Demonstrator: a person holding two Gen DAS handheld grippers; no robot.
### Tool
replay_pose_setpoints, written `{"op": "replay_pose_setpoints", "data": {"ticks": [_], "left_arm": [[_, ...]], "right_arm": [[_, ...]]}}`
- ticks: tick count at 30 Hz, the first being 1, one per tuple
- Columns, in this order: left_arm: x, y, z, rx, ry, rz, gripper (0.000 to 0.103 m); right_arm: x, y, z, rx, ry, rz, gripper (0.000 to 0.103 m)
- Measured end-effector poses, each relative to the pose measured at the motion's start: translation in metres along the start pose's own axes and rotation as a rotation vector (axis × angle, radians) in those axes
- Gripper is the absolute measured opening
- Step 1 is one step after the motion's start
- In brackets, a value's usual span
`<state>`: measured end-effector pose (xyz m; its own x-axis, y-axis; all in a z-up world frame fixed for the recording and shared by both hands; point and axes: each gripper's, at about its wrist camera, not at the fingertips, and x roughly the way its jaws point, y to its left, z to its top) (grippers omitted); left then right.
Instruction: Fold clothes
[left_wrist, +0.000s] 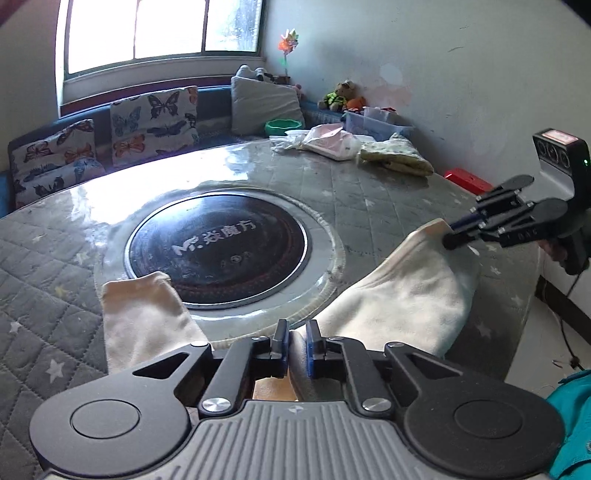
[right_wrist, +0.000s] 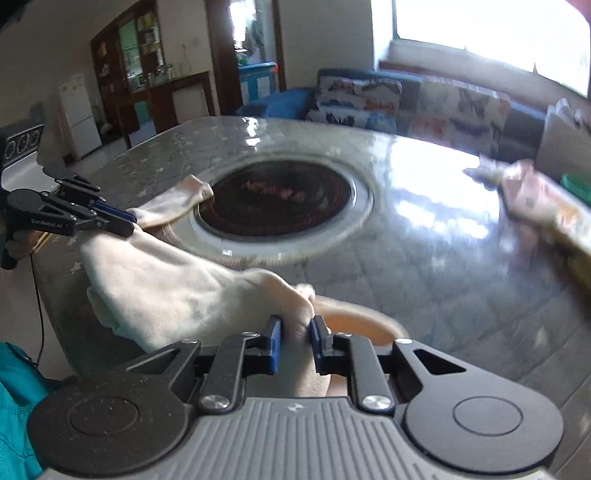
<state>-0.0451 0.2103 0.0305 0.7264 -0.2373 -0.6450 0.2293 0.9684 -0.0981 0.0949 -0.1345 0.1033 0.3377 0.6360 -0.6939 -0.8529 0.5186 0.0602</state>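
Daylight from a wide window (left_wrist: 162, 29) is glaring across the round bench (left_wrist: 388, 199), whose grey quilted cover lies under a glossy clear sheet around a black inset hob (left_wrist: 218, 251). Folded cloths (left_wrist: 395, 157) are lying at 1 o'clock. The cream soft knit garment (left_wrist: 399, 295) is hanging slack between both tools, at 6 o'clock; it looks light, limp and easily bunched. The left tool (left_wrist: 297, 343) is clamping one edge and the right tool (right_wrist: 295, 343) another; corners or hems appear the best holds.

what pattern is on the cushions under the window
Butterflies, in orange, blue and black on a pale ground. The cushions show best in the left wrist view; the right wrist view blurs them.
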Motion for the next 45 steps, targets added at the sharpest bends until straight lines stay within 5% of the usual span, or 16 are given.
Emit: {"op": "replay_pose_setpoints", "data": {"ticks": [10, 17, 22, 29, 34, 38, 45], "left_arm": [[0.002, 0.012, 0.028, 0.03, -0.069, 0.101, 0.009], [0.024, 0.042, 0.076, 0.028, -0.198, 0.331, 0.009], [0.061, 0.068, 0.078, -0.025, -0.177, 0.44, 0.014], [0.06, 0.096, 0.055, -0.152, -0.126, 0.501, 0.033], [0.045, 0.113, 0.027, -0.239, -0.062, 0.53, 0.047], [0.041, 0.117, 0.01, -0.265, -0.013, 0.503, 0.047], [0.053, 0.116, 0.004, -0.259, 0.033, 0.457, 0.04]], "right_arm": [[-0.006, 0.009, 0.048, -0.138, -0.123, -0.122, 0.009], [0.026, -0.013, 0.112, -0.149, -0.235, -0.266, 0.008], [0.07, -0.035, 0.129, -0.036, -0.223, -0.351, 0.018], [0.073, -0.03, 0.091, 0.0, -0.083, -0.202, 0.038], [0.051, 0.005, 0.065, -0.041, -0.022, -0.029, 0.039], [0.043, 0.037, 0.049, -0.13, 0.025, 0.045, 0.047], [0.035, 0.053, 0.041, -0.211, 0.069, 0.02, 0.047]]}}
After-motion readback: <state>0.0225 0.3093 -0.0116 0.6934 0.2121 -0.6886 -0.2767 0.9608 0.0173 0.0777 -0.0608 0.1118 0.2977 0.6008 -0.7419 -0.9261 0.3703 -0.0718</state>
